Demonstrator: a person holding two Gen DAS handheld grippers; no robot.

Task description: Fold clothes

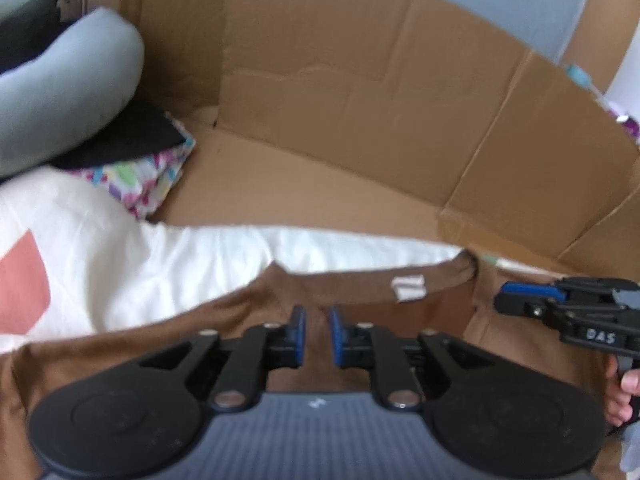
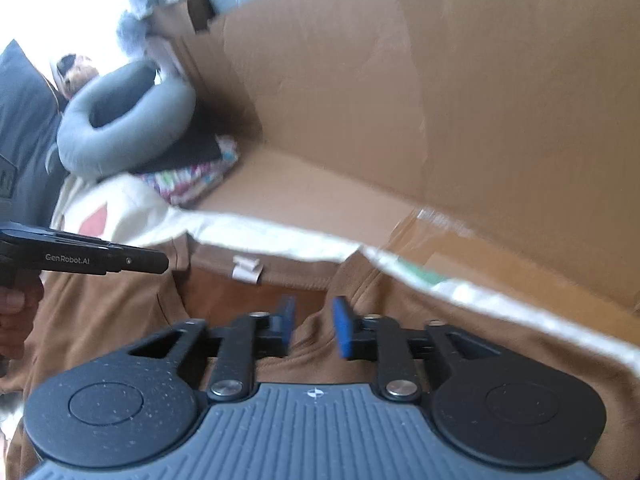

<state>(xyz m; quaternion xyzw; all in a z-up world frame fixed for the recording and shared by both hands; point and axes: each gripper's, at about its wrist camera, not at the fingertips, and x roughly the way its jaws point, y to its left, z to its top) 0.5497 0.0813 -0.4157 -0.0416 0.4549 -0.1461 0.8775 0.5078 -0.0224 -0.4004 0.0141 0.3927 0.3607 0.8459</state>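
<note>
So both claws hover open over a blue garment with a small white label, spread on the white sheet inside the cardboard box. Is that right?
Nearly. The garment is brown, not blue; only the claws' pads are blue. Both wrist views show it. The rest holds: left claw and right claw are open over it, the small white label shows, and it lies on the white sheet in the cardboard box.

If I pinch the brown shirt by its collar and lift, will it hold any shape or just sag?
Probably sag: the brown shirt lies rumpled, and its collar already bends in a loose curve. It looks like thin knit, so likely light for its size. The spread jaws of the left gripper and right gripper would likely need bunched fabric to hold it.
</note>
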